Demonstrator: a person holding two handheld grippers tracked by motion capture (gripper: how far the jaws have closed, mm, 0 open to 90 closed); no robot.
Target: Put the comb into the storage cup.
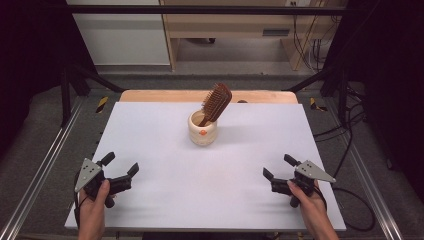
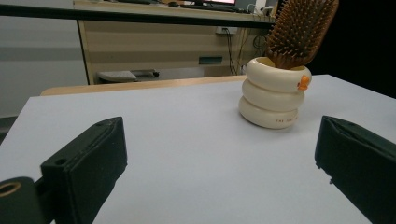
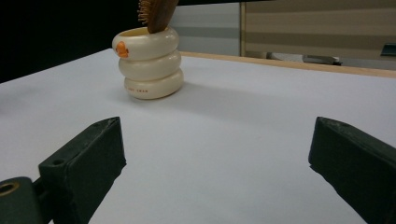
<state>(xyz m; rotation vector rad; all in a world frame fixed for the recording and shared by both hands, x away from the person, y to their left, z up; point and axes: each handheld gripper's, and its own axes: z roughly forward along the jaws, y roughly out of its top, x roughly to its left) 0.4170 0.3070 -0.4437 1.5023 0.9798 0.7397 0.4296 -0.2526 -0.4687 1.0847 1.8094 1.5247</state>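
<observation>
A cream ringed cup [image 1: 202, 129] [image 2: 273, 95] [image 3: 148, 63] with a small orange mark stands at the middle back of the white table [image 1: 165, 190]. A brown wooden hairbrush [image 1: 215, 103] [image 2: 299, 31] [image 3: 156, 14] stands in it, bristle head up and leaning right. My left gripper [image 1: 120, 165] [image 2: 219, 175] rests open near the front left corner, held by a hand. My right gripper [image 1: 280, 167] [image 3: 217, 172] is open at the front right, also hand-held. Nothing lies between either pair of jaws, and both are well short of the cup.
A wooden strip [image 1: 165, 95] edges the table's far side. Metal frame rails [image 1: 45, 165] run along both sides, with cables [image 1: 357, 200] on the floor at the right. A cabinet and desk [image 1: 225, 25] stand beyond the table.
</observation>
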